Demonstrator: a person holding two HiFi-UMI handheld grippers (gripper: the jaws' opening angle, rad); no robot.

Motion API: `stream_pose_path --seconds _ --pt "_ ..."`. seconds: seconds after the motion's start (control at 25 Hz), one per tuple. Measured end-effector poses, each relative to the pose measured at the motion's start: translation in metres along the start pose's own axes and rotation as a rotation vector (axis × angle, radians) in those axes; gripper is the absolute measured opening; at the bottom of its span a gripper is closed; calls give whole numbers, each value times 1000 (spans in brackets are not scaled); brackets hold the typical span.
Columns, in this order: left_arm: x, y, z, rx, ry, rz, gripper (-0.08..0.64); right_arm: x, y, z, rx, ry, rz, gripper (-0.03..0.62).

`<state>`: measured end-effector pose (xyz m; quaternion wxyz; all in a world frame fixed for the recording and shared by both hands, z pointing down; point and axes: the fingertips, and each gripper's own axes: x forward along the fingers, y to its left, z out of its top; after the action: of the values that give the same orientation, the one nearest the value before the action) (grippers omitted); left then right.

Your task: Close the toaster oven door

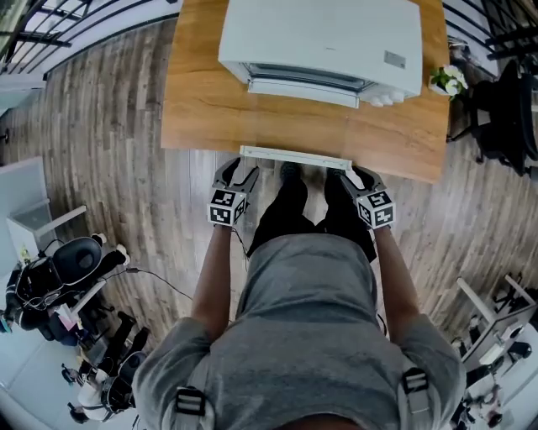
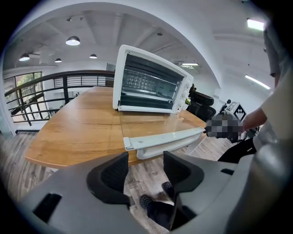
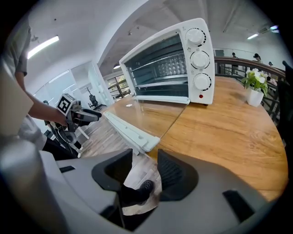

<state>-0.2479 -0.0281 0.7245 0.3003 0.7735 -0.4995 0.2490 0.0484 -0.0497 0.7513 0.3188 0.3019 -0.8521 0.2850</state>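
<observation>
**Door down flat, both grippers open beneath the handle**

As far as the views show, the closing has not begun. The oven (image 1: 324,38) sits at 12 o'clock on the bench (image 1: 202,109). Its glass door (image 3: 146,112) lies folded down level and reaches toward you. The white handle (image 1: 294,157) hangs just past the bench's 6 o'clock edge.

Your left gripper (image 1: 239,173) is at the handle's 9 o'clock end and your right gripper (image 1: 360,175) at its 3 o'clock end. Both point at the handle from just below it. Each gripper's jaws stand apart with nothing between them; through the gaps you see only the floor (image 1: 101,109) and your shoes. In both gripper views the handle sits beyond the jaws, not touching them.

I judge the whole job is left. You need to come up under the handle, lift it, and swing the door toward 12 o'clock until it shuts against the oven's front.

The bench is warm, glossy wood, bare apart from the oven and a small potted plant (image 1: 447,80) at 2 o'clock. The floor is grey-brown boards. A black railing (image 1: 50,25) curves round from 10 to 11 o'clock. Stands and cables crowd the floor at 7 to 8 o'clock, and more gear sits at 4 o'clock. Round lamps hang from a white ceiling.
</observation>
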Motion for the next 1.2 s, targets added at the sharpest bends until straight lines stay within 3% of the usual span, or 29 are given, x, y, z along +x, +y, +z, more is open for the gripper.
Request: stream_pose_path --seconds 0.28,0.6,1.2 --pt "24 14 1 74 19 -32 244 25 4 0 38 -23 -8 176" --pt "36 16 7 128 -8 -90 244 36 2 3 31 -55 -88 161" --pt "21 13 35 127 -95 -161 214 14 8 33 115 -116 -152 152"
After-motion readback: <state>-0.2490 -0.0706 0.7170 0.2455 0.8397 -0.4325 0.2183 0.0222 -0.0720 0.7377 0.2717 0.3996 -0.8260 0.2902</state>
